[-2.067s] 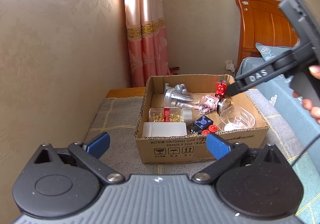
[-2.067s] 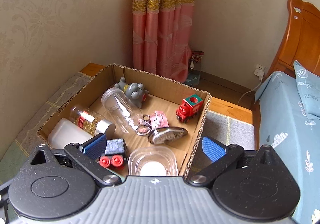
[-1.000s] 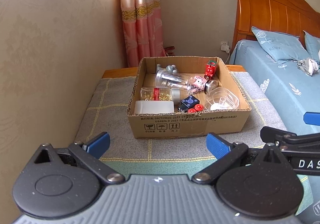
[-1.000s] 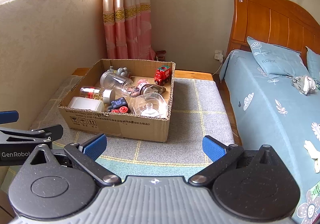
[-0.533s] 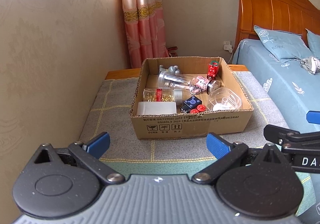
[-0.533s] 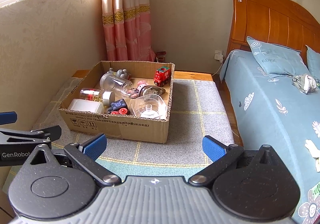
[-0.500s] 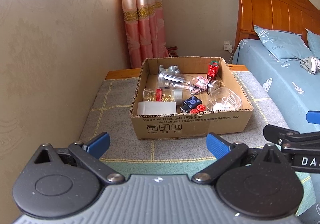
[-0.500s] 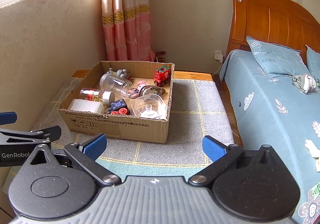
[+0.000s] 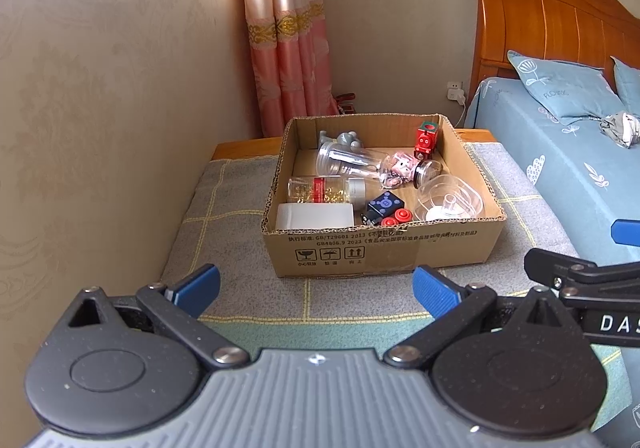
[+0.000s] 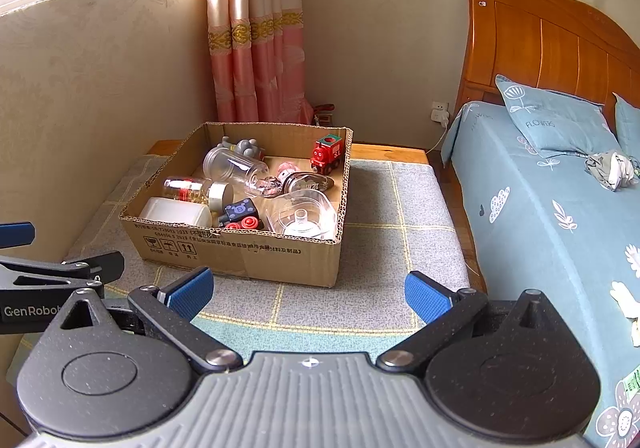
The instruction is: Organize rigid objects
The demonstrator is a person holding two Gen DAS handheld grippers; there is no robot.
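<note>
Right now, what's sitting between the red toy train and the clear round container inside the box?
In the right wrist view, a glass lid lying on its side sits between the red toy train and the clear round container inside the cardboard box.

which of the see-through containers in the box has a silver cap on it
The small bottle of gold capsules with the red label, lying on its side behind the white box. The long clear jar is uncapped, and the clear lidded tub has no silver.
</note>
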